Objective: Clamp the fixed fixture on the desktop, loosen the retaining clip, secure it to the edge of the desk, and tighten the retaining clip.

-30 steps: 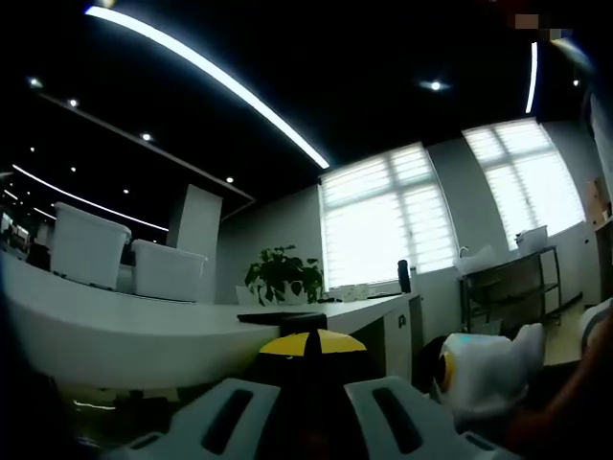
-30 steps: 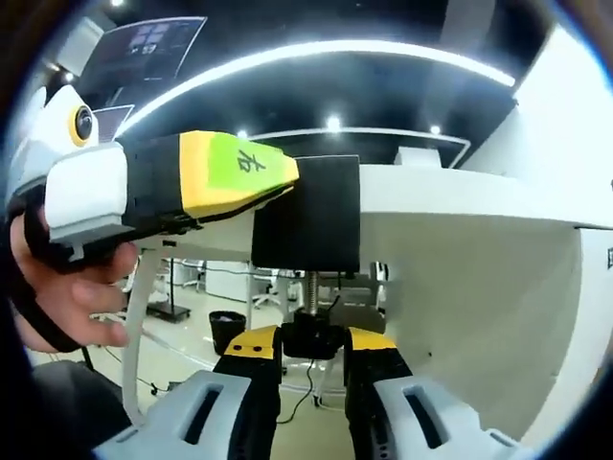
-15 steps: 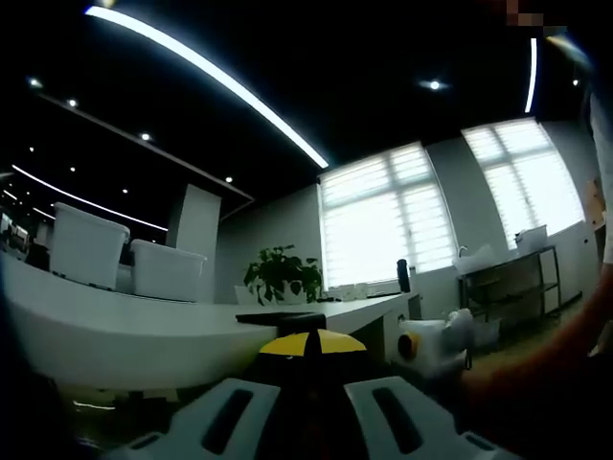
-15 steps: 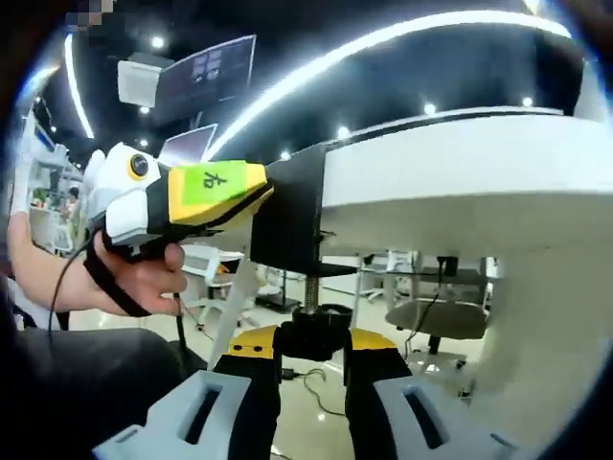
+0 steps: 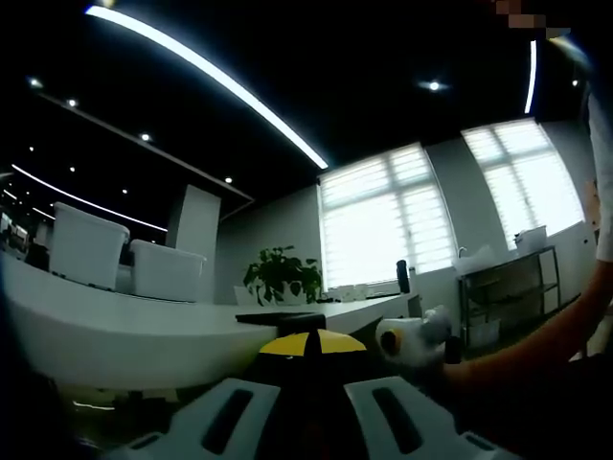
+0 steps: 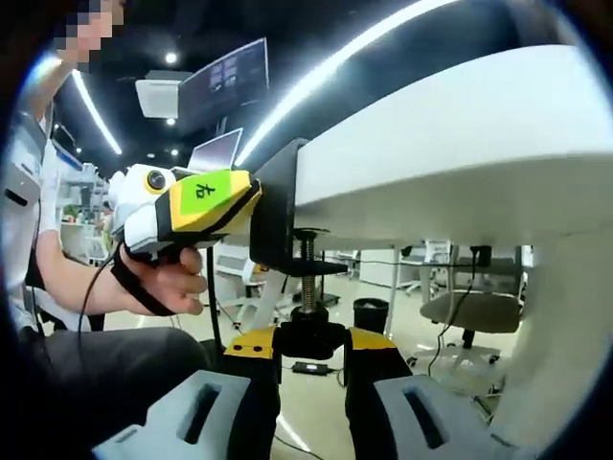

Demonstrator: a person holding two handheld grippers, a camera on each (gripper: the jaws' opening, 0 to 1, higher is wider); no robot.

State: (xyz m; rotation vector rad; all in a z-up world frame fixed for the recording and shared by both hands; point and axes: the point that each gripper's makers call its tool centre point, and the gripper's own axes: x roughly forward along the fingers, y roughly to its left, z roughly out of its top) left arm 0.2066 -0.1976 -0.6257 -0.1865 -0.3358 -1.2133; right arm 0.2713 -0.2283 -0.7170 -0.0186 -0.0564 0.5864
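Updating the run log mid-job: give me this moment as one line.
stage: tightening clip | left tongs: holding black fixture on desk edge | right tongs: shut on screw knob

- Right gripper view: the black fixture wraps the counter edge; its upper arm lies out of sight above the counter top.
- The screw knob at 6 o'clock sits between the right gripper fingers, its lower half covered by them.
- The left gripper tips at 9 o'clock disappear behind the fixture.
- Left gripper view: the fixture is a dark sliver, with its detail unreadable.
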